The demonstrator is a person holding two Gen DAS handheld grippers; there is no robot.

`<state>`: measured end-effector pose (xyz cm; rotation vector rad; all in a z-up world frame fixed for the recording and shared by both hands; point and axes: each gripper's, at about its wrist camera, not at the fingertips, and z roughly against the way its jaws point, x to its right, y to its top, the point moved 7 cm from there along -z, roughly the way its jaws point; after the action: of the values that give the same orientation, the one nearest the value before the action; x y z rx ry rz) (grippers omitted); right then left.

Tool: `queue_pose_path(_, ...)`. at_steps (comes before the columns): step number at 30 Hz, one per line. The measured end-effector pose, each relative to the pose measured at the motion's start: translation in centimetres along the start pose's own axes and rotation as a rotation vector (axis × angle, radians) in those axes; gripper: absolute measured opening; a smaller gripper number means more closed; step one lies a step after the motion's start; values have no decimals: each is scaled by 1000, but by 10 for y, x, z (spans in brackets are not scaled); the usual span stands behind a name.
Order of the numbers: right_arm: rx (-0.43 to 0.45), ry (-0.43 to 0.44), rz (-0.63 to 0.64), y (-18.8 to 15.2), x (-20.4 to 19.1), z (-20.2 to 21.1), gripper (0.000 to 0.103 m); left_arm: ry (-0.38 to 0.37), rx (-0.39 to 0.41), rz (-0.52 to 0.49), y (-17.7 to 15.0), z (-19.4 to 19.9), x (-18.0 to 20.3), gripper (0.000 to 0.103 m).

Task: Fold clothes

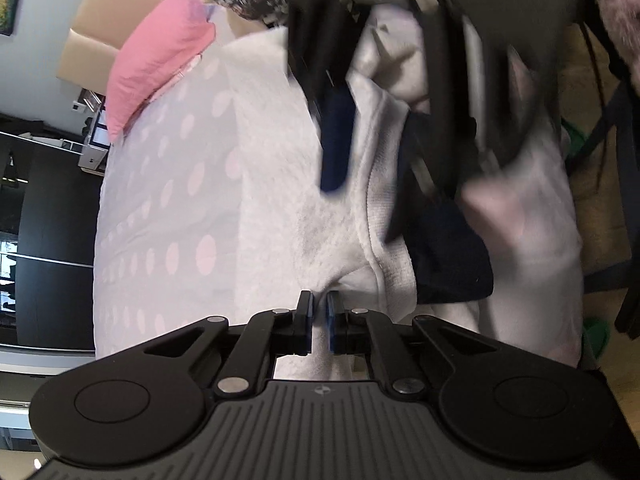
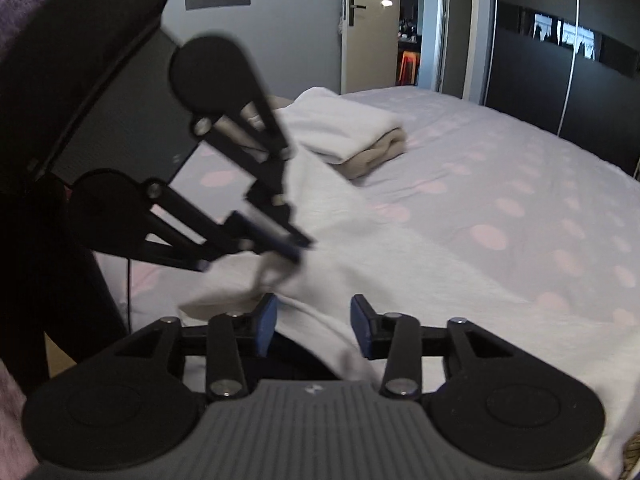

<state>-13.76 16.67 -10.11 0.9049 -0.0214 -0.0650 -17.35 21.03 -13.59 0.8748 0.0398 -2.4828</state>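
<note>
Two handheld grippers work over a bed (image 2: pixel 500 184) covered by a pale lilac sheet with pink dots.

The left gripper (image 1: pixel 319 322) has its two blue-padded fingers pressed together on a fold of a white fleecy garment (image 1: pixel 280 208), which runs between the pads. In the right wrist view the same left gripper (image 2: pixel 298 250) appears blurred, pointing down and to the right, with a bunch of the white cloth (image 2: pixel 344 240) caught at its tip.

The right gripper (image 2: pixel 313 328) has its fingers apart. The white garment lies in the gap between them, but the pads do not press on it. In the left wrist view this right gripper (image 1: pixel 384 168) is blurred above the garment, one blue pad (image 1: pixel 336 140) showing clearly.

The garment is spread on the near part of the bed. A dark navy cloth (image 1: pixel 448 256) lies just beside it, partly under its edge.

Farther back on the bed sits a folded stack (image 2: pixel 352 136), white on top and beige beneath. A pink pillow (image 1: pixel 160 68) lies at the bed's far end. No containers are visible.
</note>
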Motion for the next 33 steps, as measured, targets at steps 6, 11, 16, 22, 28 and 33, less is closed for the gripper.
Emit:
queue_pose_path(6, -28, -59, -83, 1, -6, -16, 58, 8, 35, 18, 9, 13, -1, 0)
queue_pose_path(11, -64, -62, -154, -8, -2, -31, 27, 18, 22, -5, 6, 13, 5, 0)
queue_pose_path(16, -73, -56, -160, -15, -2, -29, 21, 20, 1, -40, -2, 14, 8, 6)
queue_pose_path(22, -74, -85, -70, -27, -12, -20, 19, 9, 9, -146, 0, 14, 15, 46)
queue_pose_path(28, -60, -136, 73, -37, -28, -18, 18, -61, -16, -308, 13, -9, 25, 46)
queue_pose_path(33, -33, -152, 113, -40, -29, -13, 17, -134, -55, -392, 15, -31, 29, 45)
